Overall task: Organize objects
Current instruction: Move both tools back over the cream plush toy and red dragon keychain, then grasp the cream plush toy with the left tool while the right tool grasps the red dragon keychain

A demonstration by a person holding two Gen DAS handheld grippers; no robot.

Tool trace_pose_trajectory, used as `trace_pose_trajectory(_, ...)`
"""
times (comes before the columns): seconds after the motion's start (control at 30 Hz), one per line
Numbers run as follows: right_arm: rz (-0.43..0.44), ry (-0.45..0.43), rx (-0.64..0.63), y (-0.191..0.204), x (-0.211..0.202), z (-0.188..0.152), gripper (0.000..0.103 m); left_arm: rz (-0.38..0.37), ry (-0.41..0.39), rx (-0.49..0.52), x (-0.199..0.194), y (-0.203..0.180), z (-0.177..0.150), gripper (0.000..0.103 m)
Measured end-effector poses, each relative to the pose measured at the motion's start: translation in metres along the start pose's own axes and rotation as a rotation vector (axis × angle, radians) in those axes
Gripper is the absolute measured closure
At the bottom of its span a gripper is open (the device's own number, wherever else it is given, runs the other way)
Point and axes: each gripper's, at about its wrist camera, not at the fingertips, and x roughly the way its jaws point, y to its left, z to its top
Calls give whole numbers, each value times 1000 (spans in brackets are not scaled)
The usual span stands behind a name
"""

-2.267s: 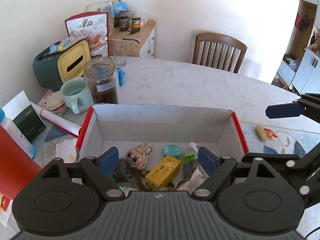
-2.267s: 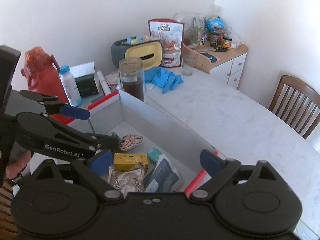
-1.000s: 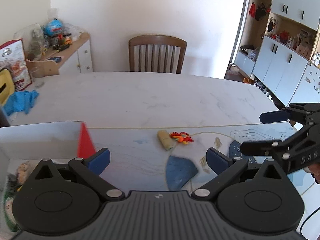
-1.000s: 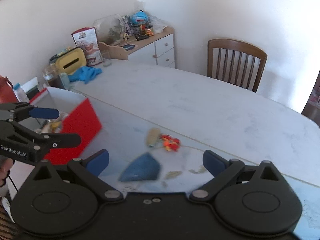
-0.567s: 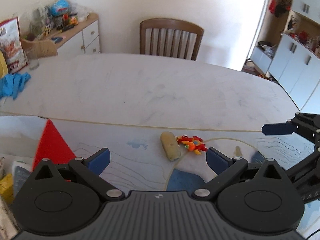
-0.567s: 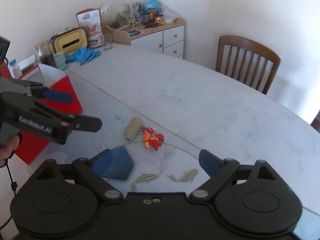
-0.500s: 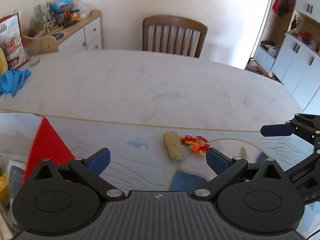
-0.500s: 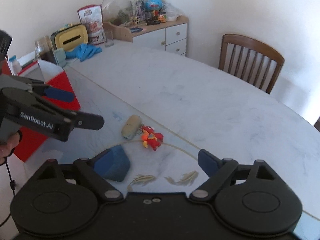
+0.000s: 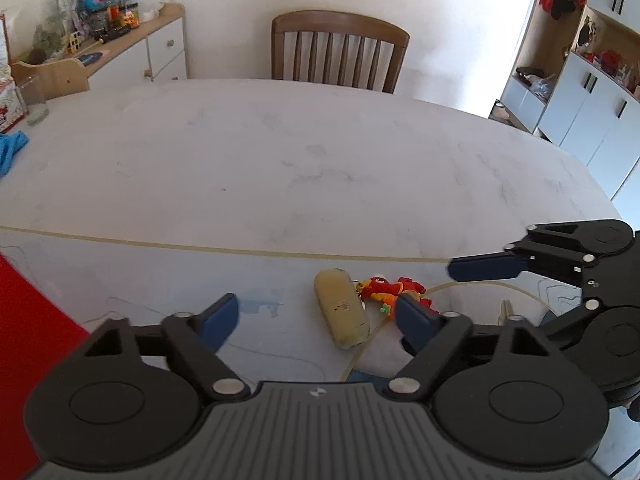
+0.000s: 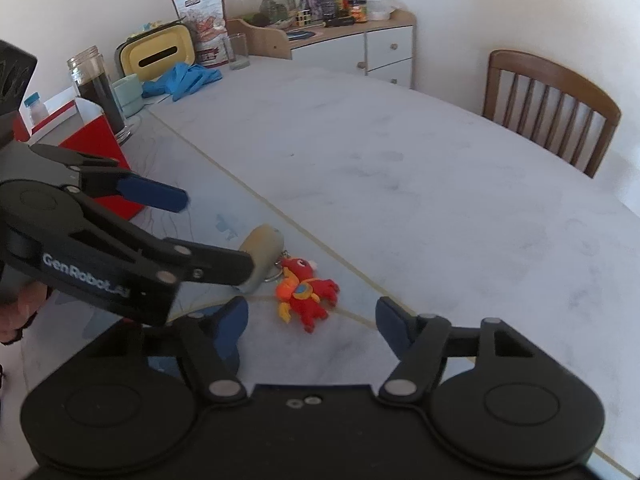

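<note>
Both tools spread, empty: left tool [image 9: 318, 314] brackets the tan pouch [image 9: 341, 307]; its attached red dragon keychain [image 10: 305, 293] at frame centre may snag the right tool [image 10: 312, 322].

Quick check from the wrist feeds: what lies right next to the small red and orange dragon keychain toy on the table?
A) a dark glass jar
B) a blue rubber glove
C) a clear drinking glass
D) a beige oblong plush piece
D: the beige oblong plush piece lies against the small red and orange dragon keychain toy; the other items are far off.
</note>
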Motion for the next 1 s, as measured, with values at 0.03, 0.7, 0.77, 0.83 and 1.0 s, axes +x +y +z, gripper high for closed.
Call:
trace_pose_trajectory(0.03, 8, -2, -4, 0, 2, 0, 39, -5, 4, -1, 2, 0, 0, 24)
trace_pose_trajectory(0.7, 24, -33, -50, 2, 16, 3, 65, -57, 64, -29, 17, -2, 4, 80)
trace_pose_trajectory(0.77, 19, -35, -41, 1, 15, 2, 66, -47, 60, -29, 14, -3, 3, 82)
trace_pose_trajectory(0.83, 0, -36, -42, 2, 13, 1, 66, -44, 61, -35, 12, -2, 2, 82)
trace_pose_trajectory(1.0, -14, -42, -18, 4, 3, -2, 67, -51, 47, -34, 0, -1, 0, 82)
